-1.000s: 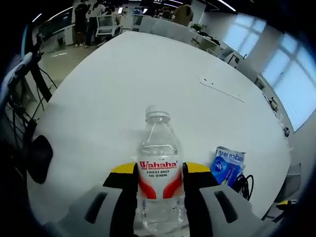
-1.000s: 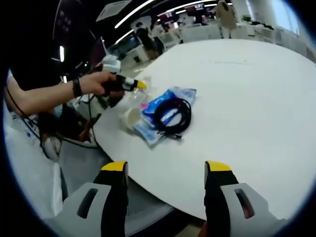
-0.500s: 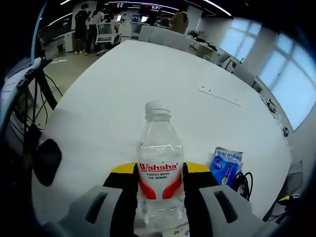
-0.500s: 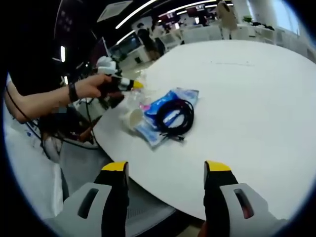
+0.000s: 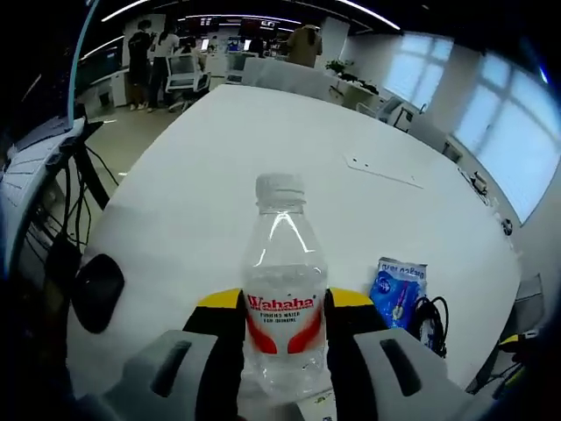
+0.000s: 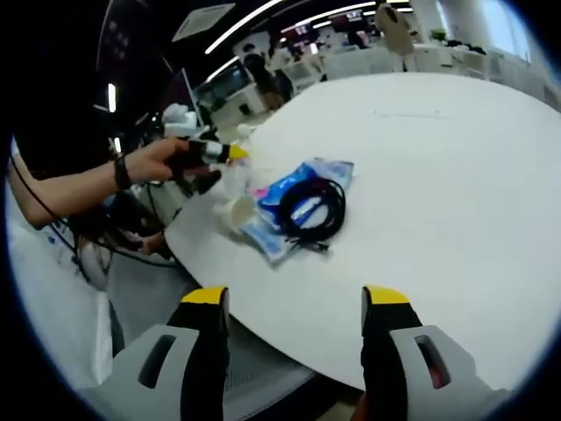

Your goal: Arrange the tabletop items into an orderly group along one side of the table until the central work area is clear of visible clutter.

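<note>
In the left gripper view, the left claw (image 5: 282, 324) is pinching a clear plastic water bottle (image 5: 283, 303) at its label band, one yellow-tipped jaw on each side. The bottle stands upright at the near edge of a large, smooth white tabletop (image 5: 263, 149). It has a white screw cap, thin ribbed walls and a red and white label, and it looks full, so it is probably fairly heavy for its size and its thin walls may dent under a hard squeeze. The label band, or just beneath it, seems the firmest place to hold, since the smooth plastic could slip nearer the neck. To the right of the bottle lies a blue and white soft packet (image 5: 396, 289), with a coil of black cable (image 5: 429, 317) just beyond it at the tabletop's right edge. In the right gripper view, the right claw (image 6: 296, 303) is spread wide and holds nothing, hovering over the near rim of the tabletop. Farther on, near the left rim, the cable coil rests on top of the blue packet, with a small white paper cup (image 6: 235, 211) lying on its side just to their left. The packet looks light and limp, the cable floppy and liable to uncoil, and the cup light and easily crushed. A person's hand (image 6: 158, 159) holds the other gripper at the bottle just beyond the cup.
</note>
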